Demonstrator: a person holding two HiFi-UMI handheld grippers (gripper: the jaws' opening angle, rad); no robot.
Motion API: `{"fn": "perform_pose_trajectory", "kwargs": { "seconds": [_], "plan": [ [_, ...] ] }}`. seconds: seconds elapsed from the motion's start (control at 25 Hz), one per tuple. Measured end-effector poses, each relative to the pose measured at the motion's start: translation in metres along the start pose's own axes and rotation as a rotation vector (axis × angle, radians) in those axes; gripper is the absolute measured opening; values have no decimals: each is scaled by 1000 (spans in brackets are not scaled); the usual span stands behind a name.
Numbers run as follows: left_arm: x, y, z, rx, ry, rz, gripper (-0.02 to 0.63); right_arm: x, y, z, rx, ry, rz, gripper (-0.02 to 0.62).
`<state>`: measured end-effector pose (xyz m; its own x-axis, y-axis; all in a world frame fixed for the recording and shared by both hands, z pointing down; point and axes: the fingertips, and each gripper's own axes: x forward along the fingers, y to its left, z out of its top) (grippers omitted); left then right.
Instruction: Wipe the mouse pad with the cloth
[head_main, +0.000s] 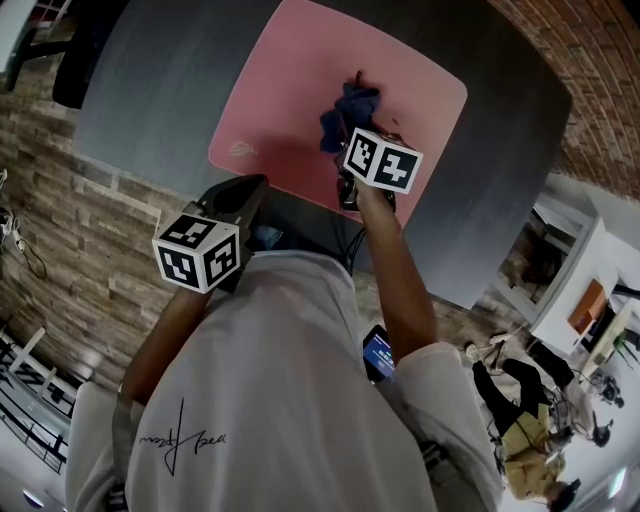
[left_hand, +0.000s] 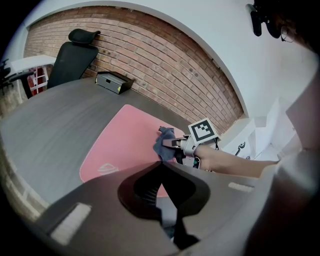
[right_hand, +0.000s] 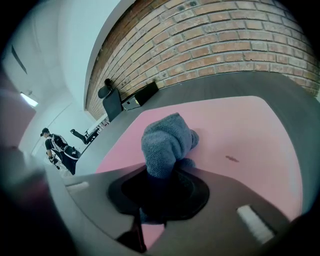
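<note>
A pink mouse pad (head_main: 290, 90) (left_hand: 125, 140) (right_hand: 240, 135) lies on the dark grey table (head_main: 150, 90). My right gripper (head_main: 347, 142) (left_hand: 172, 144) (right_hand: 160, 175) is shut on a bunched blue-grey cloth (head_main: 350, 105) (left_hand: 164, 144) (right_hand: 165, 142), which sticks up out of the jaws over the pad's near middle. A small dark speck (right_hand: 231, 158) marks the pad to the cloth's right. My left gripper (head_main: 250, 190) (left_hand: 161, 167) hangs at the table's near edge, just short of the pad's near-left corner; its jaws meet with nothing between them.
A black box (left_hand: 114, 81) (right_hand: 142, 95) rests at the table's far side by the brick wall (left_hand: 165, 55). A black office chair (left_hand: 72, 55) (right_hand: 111, 102) stands beyond it. People (right_hand: 57, 147) stand far off in the room.
</note>
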<state>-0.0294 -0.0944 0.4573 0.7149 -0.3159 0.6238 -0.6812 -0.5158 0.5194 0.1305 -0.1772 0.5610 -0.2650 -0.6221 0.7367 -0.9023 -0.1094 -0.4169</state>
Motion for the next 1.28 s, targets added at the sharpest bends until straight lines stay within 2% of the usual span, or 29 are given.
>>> {"fn": "perform_pose_trajectory", "kwargs": {
  "seconds": [0.44,0.92,1.28],
  "plan": [
    [15,-14,-2,28,32,-47,12,-12,-16,-5,12,5,13,66],
    [21,-16,3,36,39,-65,12,-21,-29,-7,38,8,11,66],
    [23,-18,4,36,44,-80,12,-31,-44,-9,45,9,-18,66]
  ]
}}
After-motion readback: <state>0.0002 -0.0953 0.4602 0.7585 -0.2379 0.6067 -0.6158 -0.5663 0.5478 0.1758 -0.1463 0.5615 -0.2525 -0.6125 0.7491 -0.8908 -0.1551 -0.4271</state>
